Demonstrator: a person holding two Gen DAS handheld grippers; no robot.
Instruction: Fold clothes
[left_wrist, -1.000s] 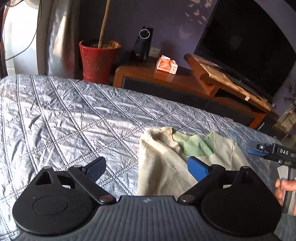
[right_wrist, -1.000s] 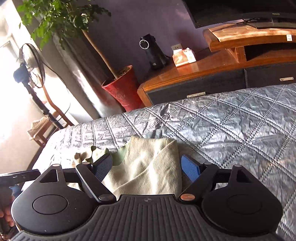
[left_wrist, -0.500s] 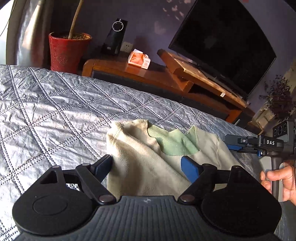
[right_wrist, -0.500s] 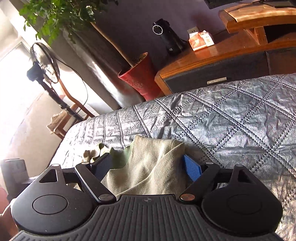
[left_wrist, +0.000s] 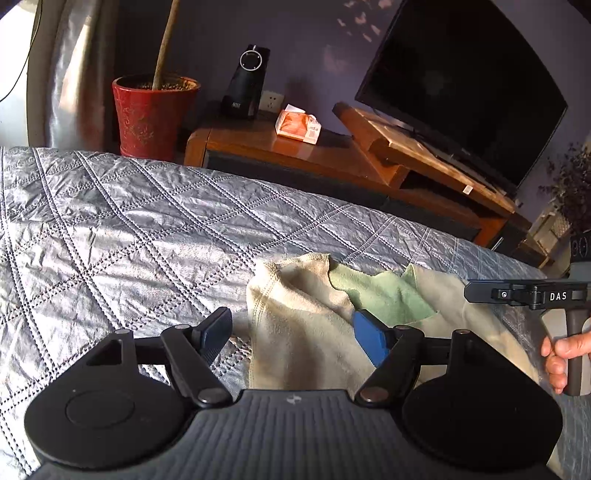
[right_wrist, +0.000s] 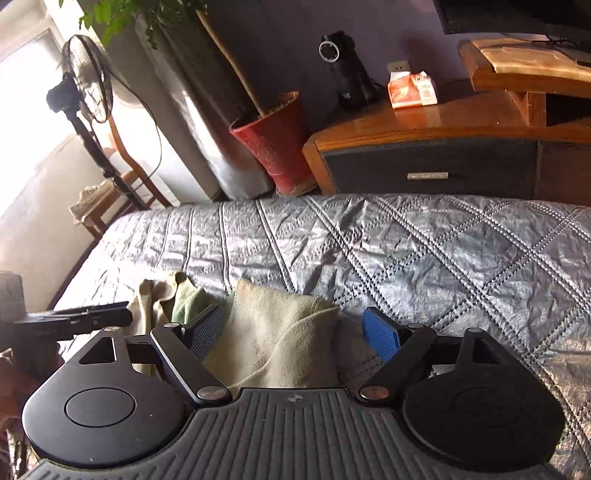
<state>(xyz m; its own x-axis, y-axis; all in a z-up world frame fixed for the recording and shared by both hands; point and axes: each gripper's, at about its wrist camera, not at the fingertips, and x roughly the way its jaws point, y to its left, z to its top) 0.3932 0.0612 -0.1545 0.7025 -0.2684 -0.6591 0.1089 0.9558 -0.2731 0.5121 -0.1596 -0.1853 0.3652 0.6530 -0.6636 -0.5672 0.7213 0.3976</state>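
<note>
A cream garment (left_wrist: 306, 332) with a green inner layer (left_wrist: 384, 295) lies crumpled on the grey quilted bedspread (left_wrist: 147, 236). My left gripper (left_wrist: 291, 336) hovers over its left corner, jaws closing. The left finger is over bare quilt and the blue pad (left_wrist: 369, 341) is above the cloth, neither pressing. In the right wrist view the garment's other end (right_wrist: 280, 332) bunches between my right gripper's (right_wrist: 293, 334) fingers. Those jaws are opening, and the blue pad (right_wrist: 380, 338) stands clear of the cloth. A hand (left_wrist: 561, 354) holds the right gripper's handle at the frame's right edge.
Beyond the bed's far edge stand a red plant pot (left_wrist: 151, 114), a wooden TV cabinet (left_wrist: 295, 147) with a tissue pack (left_wrist: 297, 123) and a black speaker (left_wrist: 245, 83), and a TV (left_wrist: 461, 85). A fan (right_wrist: 85, 88) and a chair stand by the window.
The left gripper has moved over the garment's left corner and its jaws have narrowed. The right jaws narrowed, then widened again, and that view has rolled. The cloth lies where it was.
</note>
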